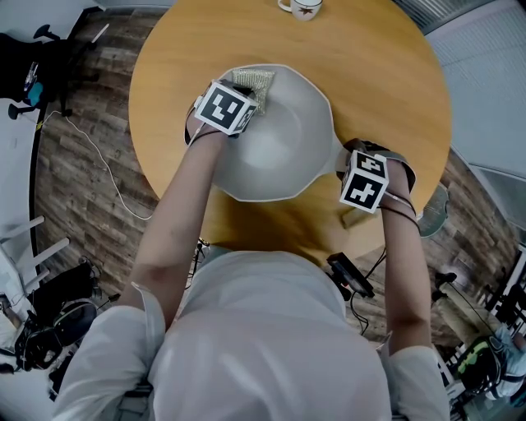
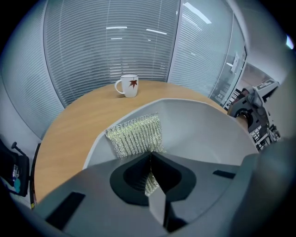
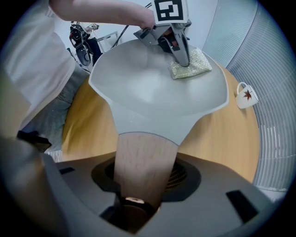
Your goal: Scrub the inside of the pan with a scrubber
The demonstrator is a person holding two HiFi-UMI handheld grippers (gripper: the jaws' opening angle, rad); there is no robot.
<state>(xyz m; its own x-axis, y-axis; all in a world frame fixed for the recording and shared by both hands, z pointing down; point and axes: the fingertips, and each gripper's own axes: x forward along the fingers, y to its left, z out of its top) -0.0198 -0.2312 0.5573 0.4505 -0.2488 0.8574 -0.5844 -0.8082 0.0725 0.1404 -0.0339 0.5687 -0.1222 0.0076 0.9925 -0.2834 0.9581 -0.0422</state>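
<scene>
While scrubber [image 1: 253,82] sits rimward, pan [image 1: 288,152] lies bare.

One pan [image 1: 288,148]; one scrubber [image 1: 258,82]; one mug [image 1: 302,7]; one table [image 1: 386,74]; two grippers: left gripper [image 2: 150,172], right gripper [image 3: 138,187]

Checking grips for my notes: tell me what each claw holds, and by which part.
Left claw is shut on the scrubber, by its near edge. Right claw grips the pan by its wooden handle.

free: counter [image 1: 386,90] bare at 1–3 o'clock of pan [image 1: 279,152] | blocked: mug [image 1: 304,6] at 12 o'clock edge; left tool [image 2: 151,159] with scrubber [image 1: 255,82] at pan's 11; right tool [image 3: 138,187] on handle [image 3: 143,148] at 4
</scene>
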